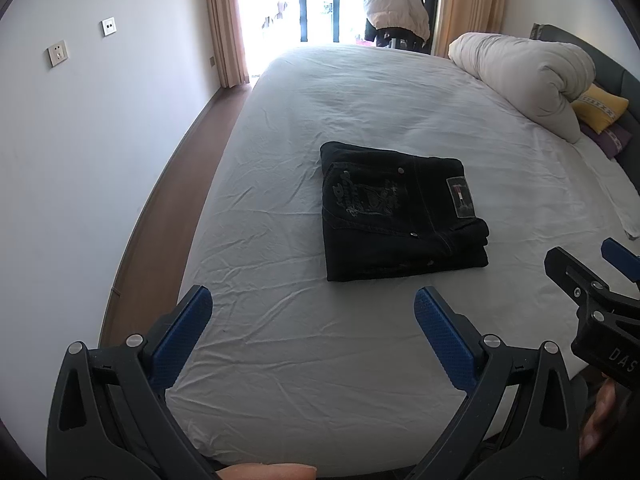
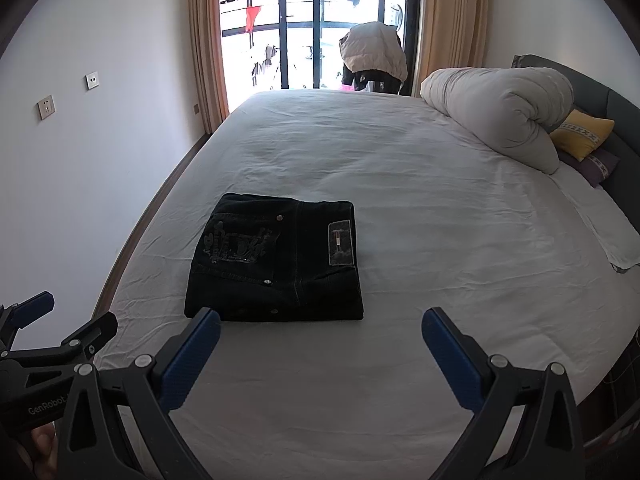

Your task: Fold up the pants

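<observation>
White bed sheet (image 2: 420,208) carries the dark pants (image 2: 276,258), folded into a compact stack mid-bed, and with my left gripper (image 1: 313,320) and right gripper (image 2: 321,340) jaws wide and empty, I judge the denim heavy, limp, best pinched at its layered edge.

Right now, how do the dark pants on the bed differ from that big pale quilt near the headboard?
The pants are black and folded into a flat, neat rectangle; the quilt is off-white and rolled into a thick, puffy bundle. The pants lie mid-bed, close to the open left gripper and right gripper; the quilt sits at the far side against the yellow pillow. Both rest on the white sheet, untouched.
</observation>
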### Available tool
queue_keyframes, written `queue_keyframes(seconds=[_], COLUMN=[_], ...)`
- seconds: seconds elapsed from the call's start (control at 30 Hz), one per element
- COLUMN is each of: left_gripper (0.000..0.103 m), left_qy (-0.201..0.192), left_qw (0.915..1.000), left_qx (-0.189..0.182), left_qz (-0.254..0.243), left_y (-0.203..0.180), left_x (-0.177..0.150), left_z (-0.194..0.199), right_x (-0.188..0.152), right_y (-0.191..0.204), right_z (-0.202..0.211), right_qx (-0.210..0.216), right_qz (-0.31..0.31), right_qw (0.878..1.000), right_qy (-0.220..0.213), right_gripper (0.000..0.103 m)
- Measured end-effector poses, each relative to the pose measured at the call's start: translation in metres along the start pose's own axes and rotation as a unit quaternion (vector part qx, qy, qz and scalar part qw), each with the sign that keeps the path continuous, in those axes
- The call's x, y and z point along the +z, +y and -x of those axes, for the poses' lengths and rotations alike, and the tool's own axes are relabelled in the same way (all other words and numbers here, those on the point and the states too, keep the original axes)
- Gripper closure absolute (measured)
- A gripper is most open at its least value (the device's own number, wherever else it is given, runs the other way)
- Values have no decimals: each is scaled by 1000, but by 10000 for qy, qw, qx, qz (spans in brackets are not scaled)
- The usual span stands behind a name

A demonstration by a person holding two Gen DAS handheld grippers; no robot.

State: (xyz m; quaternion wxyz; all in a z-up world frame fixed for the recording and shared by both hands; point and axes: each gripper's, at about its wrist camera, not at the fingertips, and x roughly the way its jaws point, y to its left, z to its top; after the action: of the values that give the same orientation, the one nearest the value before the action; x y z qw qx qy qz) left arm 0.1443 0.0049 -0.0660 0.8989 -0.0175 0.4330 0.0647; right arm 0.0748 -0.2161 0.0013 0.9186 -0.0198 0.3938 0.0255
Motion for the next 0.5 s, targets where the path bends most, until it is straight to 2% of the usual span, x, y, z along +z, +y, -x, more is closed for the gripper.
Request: queue_keyframes(seconds=[0.5], left_gripper=[0], left_qy=[28], left_qw=[10000], left_qx=[-27], left_qz=[-14], left_y=[-1], left_x=[0], left_z=[0], right_x=[0], right_y=[1], right_z=[0], right_qx=[1], right_qz=[9], right_qw=[10000], right_qy=[10], right_gripper=[0])
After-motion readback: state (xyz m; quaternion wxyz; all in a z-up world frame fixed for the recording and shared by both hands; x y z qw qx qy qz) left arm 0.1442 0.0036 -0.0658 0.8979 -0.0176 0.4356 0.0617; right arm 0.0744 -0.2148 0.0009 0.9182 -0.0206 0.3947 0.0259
